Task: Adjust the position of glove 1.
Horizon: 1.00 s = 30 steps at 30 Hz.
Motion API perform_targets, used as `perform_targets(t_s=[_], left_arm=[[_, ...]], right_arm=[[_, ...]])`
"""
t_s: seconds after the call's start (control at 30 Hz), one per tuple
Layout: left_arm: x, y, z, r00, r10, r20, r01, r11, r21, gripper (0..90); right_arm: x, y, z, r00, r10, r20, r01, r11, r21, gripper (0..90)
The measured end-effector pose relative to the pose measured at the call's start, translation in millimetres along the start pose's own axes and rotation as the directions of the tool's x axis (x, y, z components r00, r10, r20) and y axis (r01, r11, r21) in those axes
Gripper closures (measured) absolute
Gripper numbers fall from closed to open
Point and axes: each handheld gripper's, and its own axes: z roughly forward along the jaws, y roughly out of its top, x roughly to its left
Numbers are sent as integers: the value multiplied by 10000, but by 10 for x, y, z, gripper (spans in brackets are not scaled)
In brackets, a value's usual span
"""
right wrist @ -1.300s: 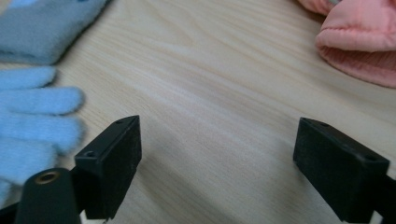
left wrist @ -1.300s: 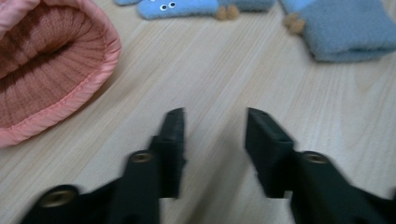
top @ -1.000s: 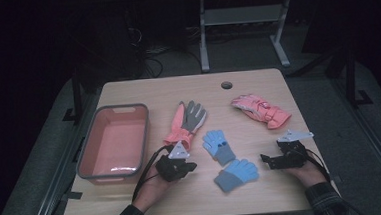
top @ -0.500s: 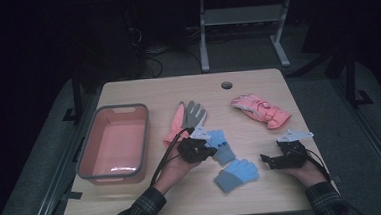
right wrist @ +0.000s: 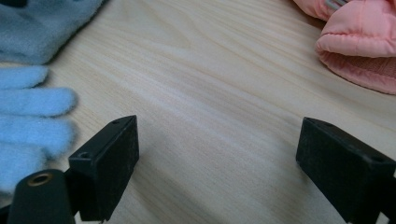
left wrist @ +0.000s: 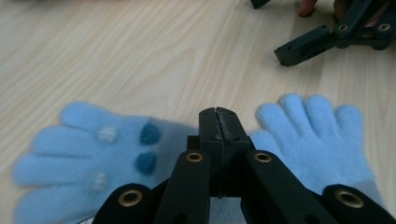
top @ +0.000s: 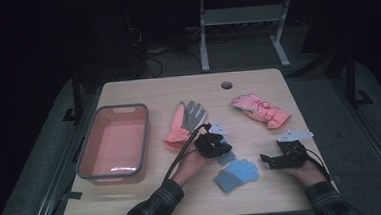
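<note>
Left gripper (left wrist: 218,122), jaws clenched on nothing, hovers over the dotted blue glove (left wrist: 88,158); its mate (top: 235,174) lies just beside. Right gripper (right wrist: 215,158), jaws released, rests on the table (top: 149,200). Bin (top: 111,142) holds nothing: sorting barely begun, four gloves left. No legible writing.

Gloves (top: 235,174) right of tray (top: 86,156)

We see two light blue fleece gloves lying flat on the wooden table. The dotted glove (left wrist: 88,158) bears round dark and pale blue spots, fingers spread. The plain glove (left wrist: 317,135) lies just beside it.
</note>
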Motion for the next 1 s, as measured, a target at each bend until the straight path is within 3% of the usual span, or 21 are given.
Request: perform_targets(t_s=[0.07,0.17,0.4,0.7,1.0], left_arm=[[0,-2,44,9999,-149,64,149,9999,7,896],[5,-21,90,9999,-40,141,36,9997,253,896],[-30,-87,35,9994,-77,334,66,9994,340,896],[-38,-246,-156,9986,-119,507,91,9985,546,896],[-52,-448,-416,9996,37,289,-61,9963,860,896]], right_arm=[[0,0,0,10000,0,0,0,10000,-1,125],[-1,1,1,10000,3,4,-3,10000,1,125],[0,4,3,10000,26,19,-26,10000,-6,125],[-1,4,4,10000,8,20,-8,10000,-17,125],[-4,7,9,10000,-15,42,16,10000,-37,125]])
